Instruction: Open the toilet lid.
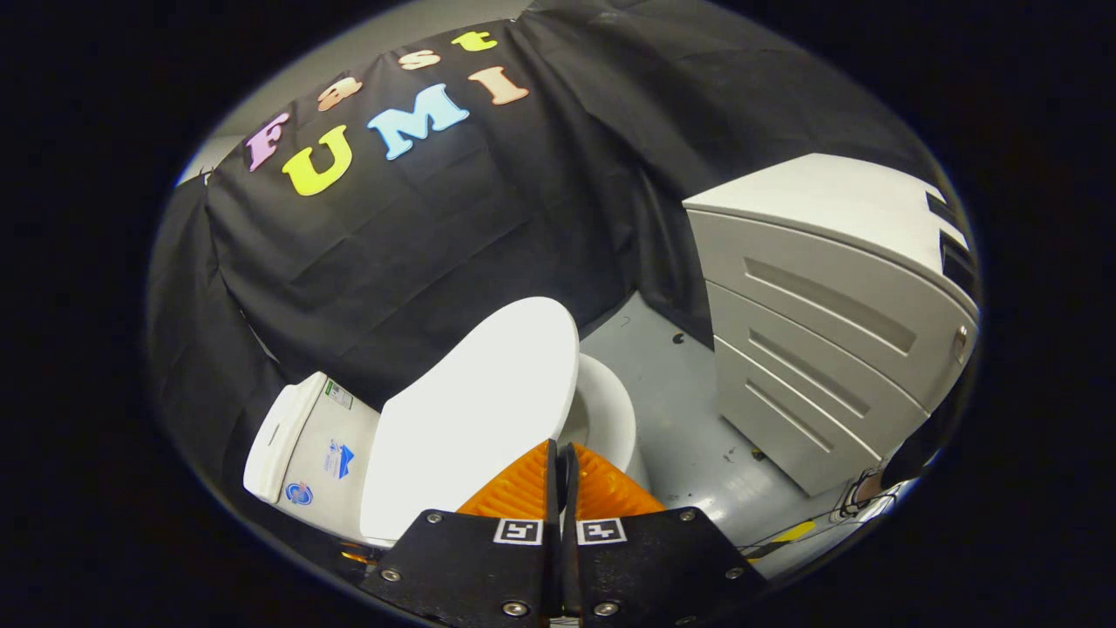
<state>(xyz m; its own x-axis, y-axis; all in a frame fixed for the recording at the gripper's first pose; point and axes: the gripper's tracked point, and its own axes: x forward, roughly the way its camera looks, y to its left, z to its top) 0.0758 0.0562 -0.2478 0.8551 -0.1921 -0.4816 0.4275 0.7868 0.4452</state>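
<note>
The toilet lid (475,410) is plain white, and so are the bowl (608,417) beside it and the tank (305,445), which carries 3 small stickers in blue, green and red. The cabinet (819,349) is light grey on its drawer fronts with a white top, and the floor (680,410) is pale grey with a few dark specks and a strip of yellow and black tape (780,539). The gripper (562,453), its fingers pressed together, bears 2 square black-and-white markers (558,531) on a black body.

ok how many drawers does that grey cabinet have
3 drawer fronts show on the cabinet, which stands across the floor from the toilet: top, middle, bottom. The gripper, fingers together, is over the toilet lid.
</note>
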